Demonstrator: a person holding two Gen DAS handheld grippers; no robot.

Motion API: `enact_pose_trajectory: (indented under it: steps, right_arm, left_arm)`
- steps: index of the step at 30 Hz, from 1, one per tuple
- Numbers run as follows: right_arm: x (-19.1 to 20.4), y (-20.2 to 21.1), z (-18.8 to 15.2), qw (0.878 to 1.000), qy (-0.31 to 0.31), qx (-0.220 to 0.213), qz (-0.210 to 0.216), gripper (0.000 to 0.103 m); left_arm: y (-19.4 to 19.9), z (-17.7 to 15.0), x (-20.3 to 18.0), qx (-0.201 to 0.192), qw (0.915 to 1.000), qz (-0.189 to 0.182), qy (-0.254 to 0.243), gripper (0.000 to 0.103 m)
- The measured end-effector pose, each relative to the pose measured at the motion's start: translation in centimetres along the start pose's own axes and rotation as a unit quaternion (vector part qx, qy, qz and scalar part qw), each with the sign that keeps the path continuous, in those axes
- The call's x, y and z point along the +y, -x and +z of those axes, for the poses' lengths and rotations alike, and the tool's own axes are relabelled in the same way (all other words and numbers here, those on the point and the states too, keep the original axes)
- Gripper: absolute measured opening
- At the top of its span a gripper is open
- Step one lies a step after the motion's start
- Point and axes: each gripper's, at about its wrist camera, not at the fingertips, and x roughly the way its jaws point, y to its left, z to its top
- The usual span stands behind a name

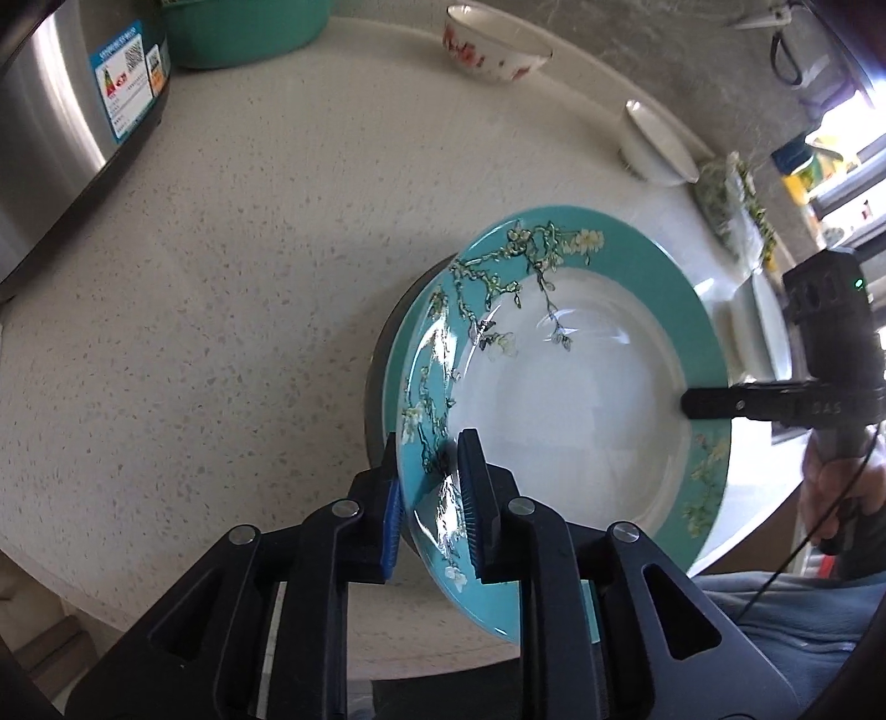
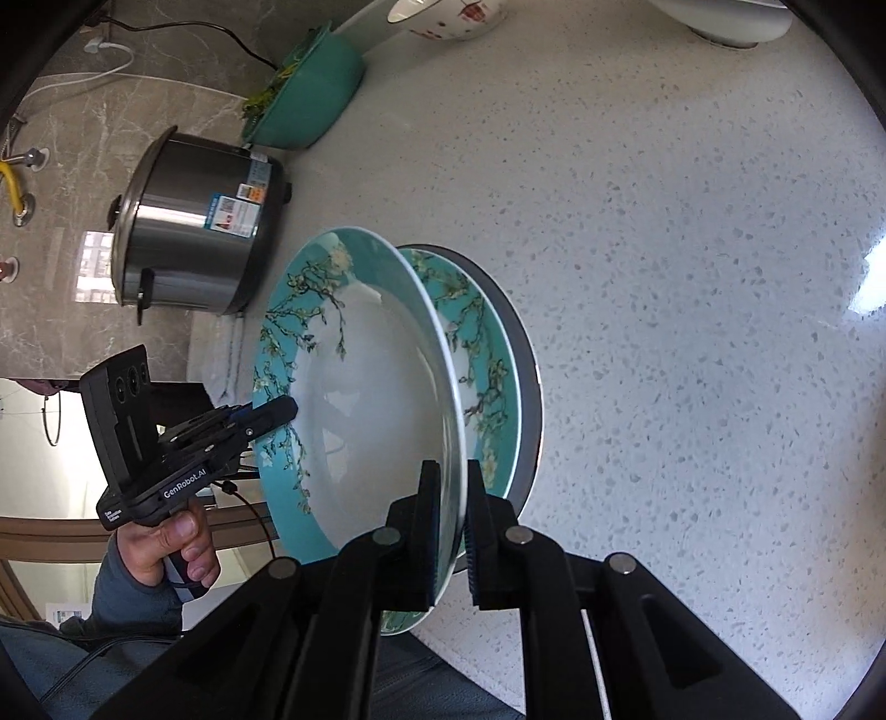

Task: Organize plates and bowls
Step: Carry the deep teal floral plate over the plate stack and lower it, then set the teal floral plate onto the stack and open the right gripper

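A teal-rimmed plate with a blossom pattern (image 1: 554,387) (image 2: 376,399) hangs tilted between both grippers. My left gripper (image 1: 429,443) (image 2: 277,412) straddles one side of its rim, pads against it. On the opposite side my right gripper (image 2: 448,471) (image 1: 689,401) is shut on the rim. Just below, a second matching plate (image 2: 487,354) lies on a dark plate (image 2: 531,376) (image 1: 376,376) on the speckled countertop. The held plate's right-gripper side sits close over that stack. Whether it touches, I cannot tell.
A steel rice cooker (image 1: 66,138) (image 2: 205,238) and a green basin (image 1: 238,33) (image 2: 310,94) stand beyond the plates. A red-flowered bowl (image 1: 493,50) and a white bowl (image 1: 656,147) sit farther back near the wall. A hand (image 2: 177,543) grips the left gripper's handle.
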Motion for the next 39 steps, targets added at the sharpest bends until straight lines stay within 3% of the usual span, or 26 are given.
enact_pose_trajectory:
  steps: [11, 17, 27, 35, 37, 38, 39]
  right_arm:
    - [0.7, -0.6, -0.4, 0.998, 0.025, -0.011, -0.064, 0.014]
    - [3.4, -1.6, -0.9, 0.977, 0.094, -0.015, -0.189, 0.026]
    - [3.2, -2.1, -1.1, 0.976, 0.092, -0.021, -0.196, 0.031]
    - [4.6, -3.5, -1.3, 0.971, 0.106, -0.03, -0.211, 0.052]
    - [4.9, -3.7, -1.3, 0.971, 0.104, -0.034, -0.211, 0.06]
    - [5.0, -3.8, -1.3, 0.97, 0.105, -0.035, -0.214, 0.061]
    - [5.3, -3.9, -1.3, 0.969, 0.108, -0.036, -0.219, 0.066]
  left_arm:
    - [-0.9, 0.8, -1.6, 0.0, 0.9997, 0.013, -0.022, 0.017]
    - [-1.1, 0.6, -2.5, 0.002, 0.9988, 0.031, -0.038, 0.017]
    - [-1.0, 0.5, -2.5, -0.005, 0.9989, 0.031, -0.035, 0.017]
    - [-0.8, 0.5, -1.9, -0.004, 0.9993, 0.024, -0.029, 0.02]
    - [-0.6, 0.5, -1.9, -0.005, 0.9994, 0.018, -0.03, 0.028]
    - [-0.5, 0.4, -2.0, -0.008, 0.9993, 0.019, -0.031, 0.054]
    - [-0.3, 0.4, -2.0, -0.012, 0.9991, 0.024, -0.032, 0.071]
